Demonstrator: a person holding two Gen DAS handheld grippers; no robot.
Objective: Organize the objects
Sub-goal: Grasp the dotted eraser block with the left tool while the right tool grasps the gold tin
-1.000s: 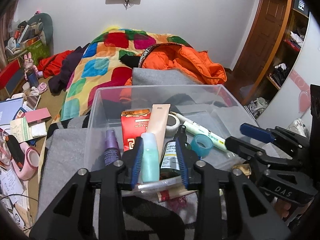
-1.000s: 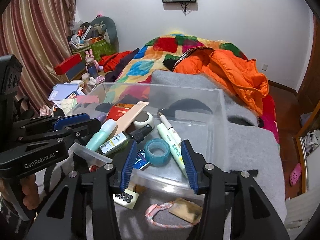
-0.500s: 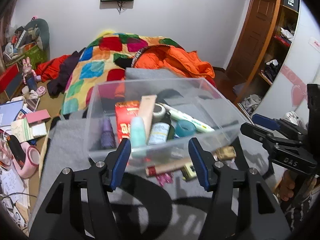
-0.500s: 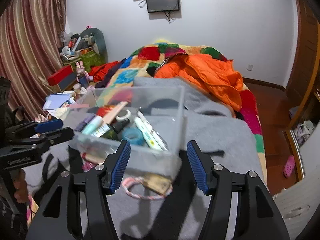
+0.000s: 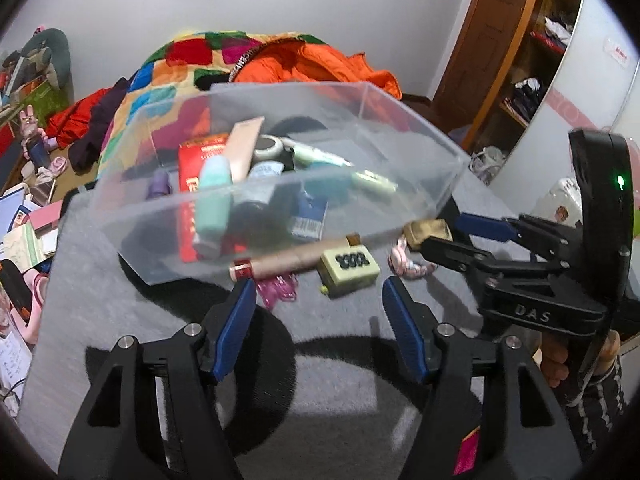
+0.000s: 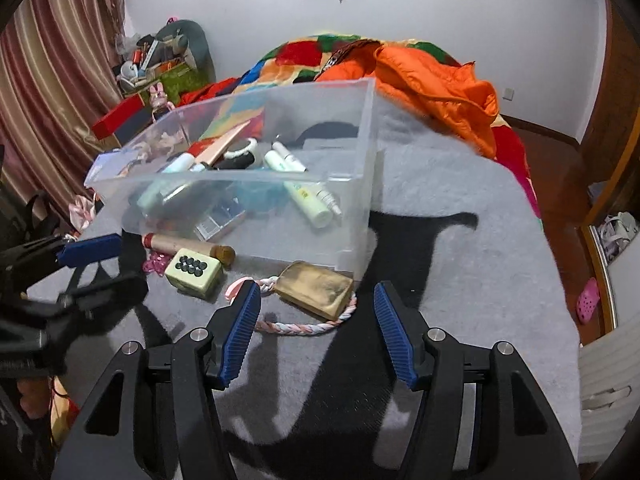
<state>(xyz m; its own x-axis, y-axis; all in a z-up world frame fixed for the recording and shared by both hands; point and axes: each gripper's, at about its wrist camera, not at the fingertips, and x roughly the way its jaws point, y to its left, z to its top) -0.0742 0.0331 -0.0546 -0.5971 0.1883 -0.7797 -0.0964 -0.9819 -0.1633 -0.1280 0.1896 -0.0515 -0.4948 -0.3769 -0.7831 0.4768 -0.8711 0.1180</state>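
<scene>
Clear bin, both tools open, empty

Orange jacket, grey blanket

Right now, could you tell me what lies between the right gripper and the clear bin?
In the right wrist view, a tan pouch on a braided cord lies between the right gripper and the bin.
</scene>
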